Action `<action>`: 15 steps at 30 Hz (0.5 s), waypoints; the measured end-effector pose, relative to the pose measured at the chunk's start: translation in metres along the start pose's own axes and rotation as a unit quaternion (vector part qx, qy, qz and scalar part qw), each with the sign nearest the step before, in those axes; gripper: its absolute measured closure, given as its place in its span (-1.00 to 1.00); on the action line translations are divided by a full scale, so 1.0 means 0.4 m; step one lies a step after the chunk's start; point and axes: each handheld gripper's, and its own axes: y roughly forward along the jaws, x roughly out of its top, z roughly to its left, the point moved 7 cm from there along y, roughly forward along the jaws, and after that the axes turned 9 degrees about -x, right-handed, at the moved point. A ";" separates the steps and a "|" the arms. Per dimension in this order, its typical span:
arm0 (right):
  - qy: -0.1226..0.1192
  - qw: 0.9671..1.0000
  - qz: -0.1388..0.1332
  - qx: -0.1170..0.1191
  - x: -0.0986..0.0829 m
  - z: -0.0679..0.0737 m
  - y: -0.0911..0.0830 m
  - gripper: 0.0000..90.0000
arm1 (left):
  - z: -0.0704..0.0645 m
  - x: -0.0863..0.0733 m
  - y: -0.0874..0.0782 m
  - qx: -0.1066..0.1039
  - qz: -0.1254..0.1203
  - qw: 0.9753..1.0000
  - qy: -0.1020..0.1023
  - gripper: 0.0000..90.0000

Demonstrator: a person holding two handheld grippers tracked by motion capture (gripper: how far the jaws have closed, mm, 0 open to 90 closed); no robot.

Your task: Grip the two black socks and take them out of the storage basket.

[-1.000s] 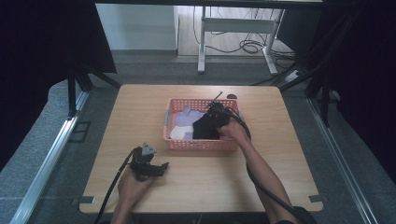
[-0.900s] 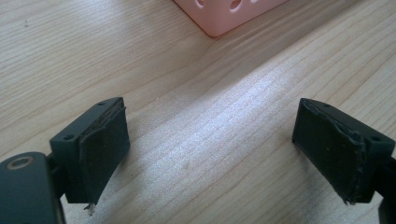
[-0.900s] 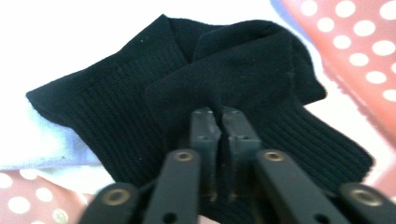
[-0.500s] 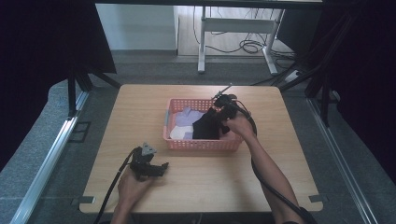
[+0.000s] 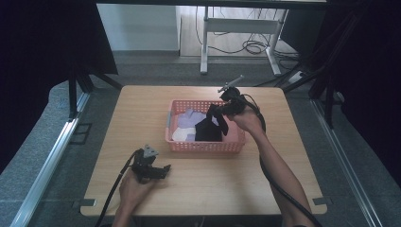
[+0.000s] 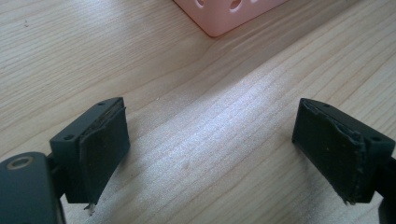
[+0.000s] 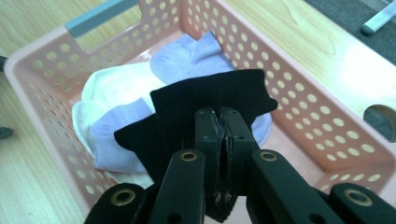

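A pink perforated basket [image 5: 204, 145] stands in the middle of the wooden table [image 5: 142, 113]. It holds lilac socks [image 7: 187, 58], a white sock [image 7: 116, 88] and black socks. My right gripper [image 7: 221, 122] hangs over the basket's right half, shut on a black sock [image 7: 210, 100] that it holds lifted above the pile; in the high view the black sock [image 5: 208, 127] hangs from the right gripper [image 5: 218, 111]. My left gripper [image 5: 158, 171] rests low on the table near the front left, open, its pads [image 6: 100, 149] wide apart over bare wood with nothing between them.
The basket's corner [image 6: 229, 11] lies just ahead of the left gripper. A round hole [image 7: 382, 122] is cut in the tabletop right of the basket. Cables trail from both grippers off the front edge. Desk legs and cords [image 5: 236, 45] stand beyond the table.
The right gripper has risen and drawn back to the right with the black sock, lifting it up out of the pile. The left gripper has stayed put.
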 end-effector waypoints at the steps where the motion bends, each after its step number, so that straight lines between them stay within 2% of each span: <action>1: 0.000 1.000 -0.003 0.000 0.004 -0.001 -0.007 0.95 | 0.000 0.000 0.000 0.000 -0.001 1.000 -0.001 -0.77; 15: 0.009 0.999 -0.046 0.009 0.050 -0.024 -0.114 0.94 | 0.000 0.001 0.000 0.001 -0.001 1.000 0.000 -0.77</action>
